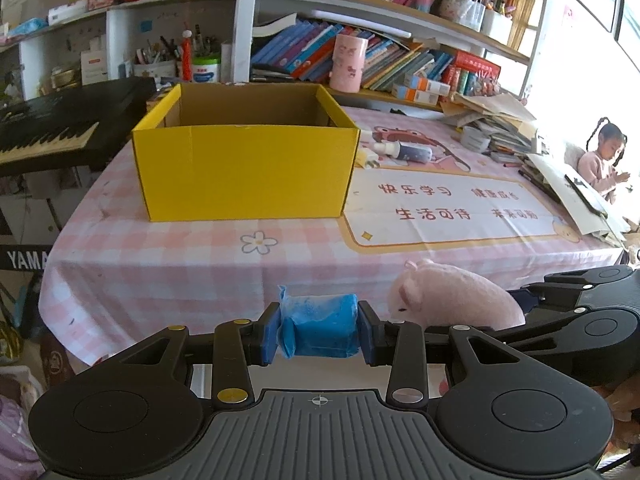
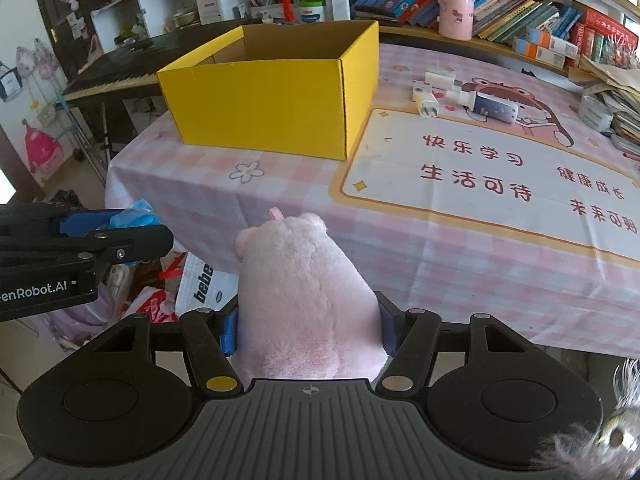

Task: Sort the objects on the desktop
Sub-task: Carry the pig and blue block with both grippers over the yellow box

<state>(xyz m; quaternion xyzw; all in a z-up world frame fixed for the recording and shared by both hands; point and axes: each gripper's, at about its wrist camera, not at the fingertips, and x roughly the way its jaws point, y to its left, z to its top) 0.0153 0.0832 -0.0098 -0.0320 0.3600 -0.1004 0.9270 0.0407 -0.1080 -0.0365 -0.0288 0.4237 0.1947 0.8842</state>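
My left gripper (image 1: 319, 330) is shut on a blue wrapped packet (image 1: 320, 330), held in the air just off the table's near edge. My right gripper (image 2: 308, 328) is shut on a pink plush pig (image 2: 304, 296), also near that edge; the pig (image 1: 452, 300) shows to the right in the left wrist view. An open yellow cardboard box (image 1: 246, 172) stands on the pink checked tablecloth (image 1: 180, 264) beyond both grippers, seen too as the box (image 2: 272, 104) in the right wrist view. The left gripper (image 2: 80, 236) with its blue packet sits at the left there.
White chargers (image 2: 426, 96) and a dark spray bottle (image 2: 486, 106) lie right of the box on a printed mat (image 2: 480, 168). A paper stack (image 1: 500, 128) fills the far right. A keyboard (image 1: 48, 136) stands left of the table. A seated person (image 1: 600, 160) is at the far right. Bags (image 2: 160, 296) lie on the floor.
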